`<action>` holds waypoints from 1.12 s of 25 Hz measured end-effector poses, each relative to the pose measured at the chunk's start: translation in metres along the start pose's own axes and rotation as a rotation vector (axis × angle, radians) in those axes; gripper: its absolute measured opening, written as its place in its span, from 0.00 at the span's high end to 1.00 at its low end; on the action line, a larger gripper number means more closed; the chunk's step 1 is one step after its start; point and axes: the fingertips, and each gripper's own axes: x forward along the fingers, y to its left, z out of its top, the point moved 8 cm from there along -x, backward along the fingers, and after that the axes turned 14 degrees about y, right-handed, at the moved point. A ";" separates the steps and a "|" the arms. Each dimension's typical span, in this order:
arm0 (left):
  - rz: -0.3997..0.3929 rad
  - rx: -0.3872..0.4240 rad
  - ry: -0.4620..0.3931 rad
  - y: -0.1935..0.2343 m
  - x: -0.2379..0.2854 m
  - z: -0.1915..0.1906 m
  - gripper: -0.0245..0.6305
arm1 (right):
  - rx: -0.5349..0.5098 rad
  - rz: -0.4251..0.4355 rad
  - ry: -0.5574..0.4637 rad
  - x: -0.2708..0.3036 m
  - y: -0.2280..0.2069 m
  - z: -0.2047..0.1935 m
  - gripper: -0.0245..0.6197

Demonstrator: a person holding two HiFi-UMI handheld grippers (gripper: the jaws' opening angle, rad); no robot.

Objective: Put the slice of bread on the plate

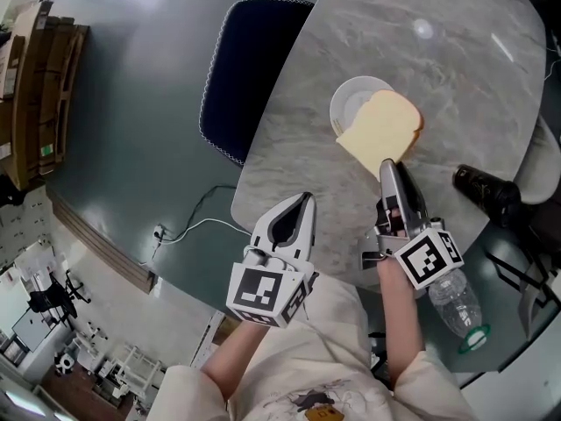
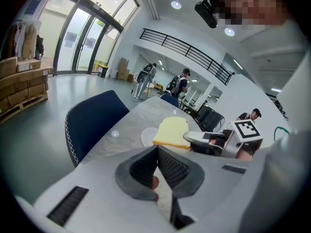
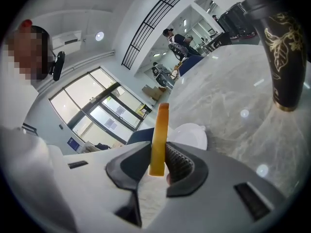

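- The left gripper (image 2: pixel 157 150) has its ribbed dark pads pressed together at the tips, with nothing between them.
- To its right, the right gripper (image 3: pixel 158 152) clamps its jaws on the near edge of the slice of bread (image 3: pixel 159 130), which is seen edge-on as a thin tan-crusted strip.
- From the head view, the slice of bread (image 1: pixel 379 132) extends beyond the right jaws: pale, soft-looking, with a rounded top and browner crust.
- Just past the jaw tips lies the plate (image 1: pixel 351 99), round, white and glossy. The slice overlaps its right part, and I cannot tell whether they touch.
- Both are over the table (image 1: pixel 438 51), a rounded slab of grey veined marble.
- To the right of the right jaws is a dark vase (image 3: pixel 286 57) with gold leaf patterning.
- Left of the plate, a navy chair (image 1: pixel 232 68) with white edge stitching is tucked at the table's rim.
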 end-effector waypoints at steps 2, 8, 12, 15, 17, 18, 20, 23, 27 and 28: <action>0.003 -0.001 0.005 0.002 0.006 0.001 0.95 | 0.010 -0.008 0.005 0.008 -0.006 0.002 0.81; 0.016 0.011 0.027 0.008 0.019 -0.001 0.95 | 0.041 0.010 0.030 0.029 -0.018 0.000 0.81; 0.015 0.010 0.033 0.009 0.027 0.000 0.95 | 0.052 0.001 0.039 0.038 -0.024 0.001 0.81; 0.012 0.011 0.039 0.008 0.031 -0.001 0.95 | 0.068 -0.005 0.040 0.041 -0.029 0.002 0.81; 0.012 0.012 0.043 0.008 0.033 -0.002 0.95 | 0.072 0.000 0.046 0.043 -0.030 0.003 0.81; 0.012 0.015 0.046 0.008 0.034 -0.002 0.95 | 0.062 -0.011 0.053 0.044 -0.030 0.004 0.81; 0.010 0.021 0.054 0.008 0.035 -0.004 0.95 | 0.015 -0.056 0.073 0.044 -0.029 0.005 0.81; -0.001 0.032 0.069 0.005 0.036 -0.007 0.95 | -0.058 -0.108 0.094 0.044 -0.030 0.006 0.81; -0.008 0.044 0.065 0.002 0.034 -0.005 0.95 | -0.191 -0.155 0.146 0.047 -0.025 0.006 0.61; -0.009 0.044 0.063 0.002 0.034 -0.004 0.95 | -0.236 -0.170 0.162 0.049 -0.023 0.006 0.57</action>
